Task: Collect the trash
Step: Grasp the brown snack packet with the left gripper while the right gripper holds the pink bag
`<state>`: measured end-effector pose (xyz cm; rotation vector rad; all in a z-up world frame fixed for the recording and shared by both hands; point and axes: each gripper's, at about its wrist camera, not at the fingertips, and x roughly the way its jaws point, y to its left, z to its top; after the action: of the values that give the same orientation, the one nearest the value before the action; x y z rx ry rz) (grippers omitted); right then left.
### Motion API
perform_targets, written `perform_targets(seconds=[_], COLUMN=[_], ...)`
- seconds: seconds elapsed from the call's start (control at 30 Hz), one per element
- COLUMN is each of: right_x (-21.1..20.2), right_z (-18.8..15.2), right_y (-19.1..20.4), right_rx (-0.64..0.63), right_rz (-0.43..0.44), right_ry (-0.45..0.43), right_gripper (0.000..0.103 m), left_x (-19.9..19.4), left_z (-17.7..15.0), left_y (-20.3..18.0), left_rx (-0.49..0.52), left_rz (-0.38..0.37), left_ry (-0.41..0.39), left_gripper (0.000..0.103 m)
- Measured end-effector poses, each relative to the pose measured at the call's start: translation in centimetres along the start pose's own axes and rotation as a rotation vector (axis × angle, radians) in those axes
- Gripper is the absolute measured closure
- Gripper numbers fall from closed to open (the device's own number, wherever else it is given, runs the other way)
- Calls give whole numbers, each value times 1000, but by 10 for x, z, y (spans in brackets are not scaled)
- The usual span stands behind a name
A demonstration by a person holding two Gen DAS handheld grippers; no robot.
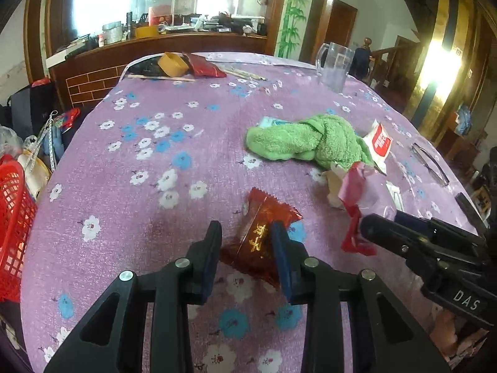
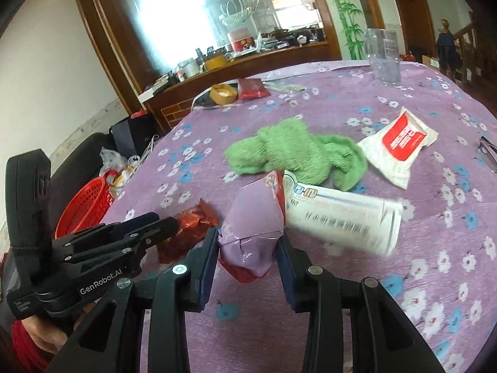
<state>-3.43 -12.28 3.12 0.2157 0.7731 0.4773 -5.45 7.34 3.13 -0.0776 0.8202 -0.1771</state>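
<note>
honestly the risk here is the slick red candy wrapper (image 1: 264,239) on the table (image 1: 130,155) sliding off sideways since the left gripper (image 1: 247,233) jaws are spread with only one over it, while the right gripper (image 2: 247,242) pinches a crumpled pink wrapper (image 2: 251,227) that looks barely caught.

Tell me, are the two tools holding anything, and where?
The right tool pinches the pink plastic wrapper near its lower end. The left tool is open around the red candy wrapper on the table, not gripping it yet.
</note>
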Motion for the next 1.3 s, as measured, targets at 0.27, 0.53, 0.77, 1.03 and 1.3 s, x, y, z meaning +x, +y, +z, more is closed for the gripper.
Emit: perform_targets(seconds=[0.27, 0.53, 0.77, 1.03, 1.3], right_x=[-6, -13, -7, 0, 4], right_z=[1, 0, -4, -7, -5], right_y=[-2, -7, -2, 5, 6], right_rx=[10, 15, 2, -36, -47], right_rz=[-21, -14, -6, -12, 0], right_ry=[-5, -9, -4, -21, -10], right_gripper=[63, 63, 63, 63, 63], left_x=[14, 29, 11, 1, 7], left_z=[2, 3, 0, -8, -11], left_y=[-17, -15, -7, -2, -5], left_rx=[64, 44, 2, -8, 14], left_rz=[-11, 7, 25, 83, 96], left_ry=[52, 86, -12, -46, 25], left_gripper=[62, 66, 70, 75, 71])
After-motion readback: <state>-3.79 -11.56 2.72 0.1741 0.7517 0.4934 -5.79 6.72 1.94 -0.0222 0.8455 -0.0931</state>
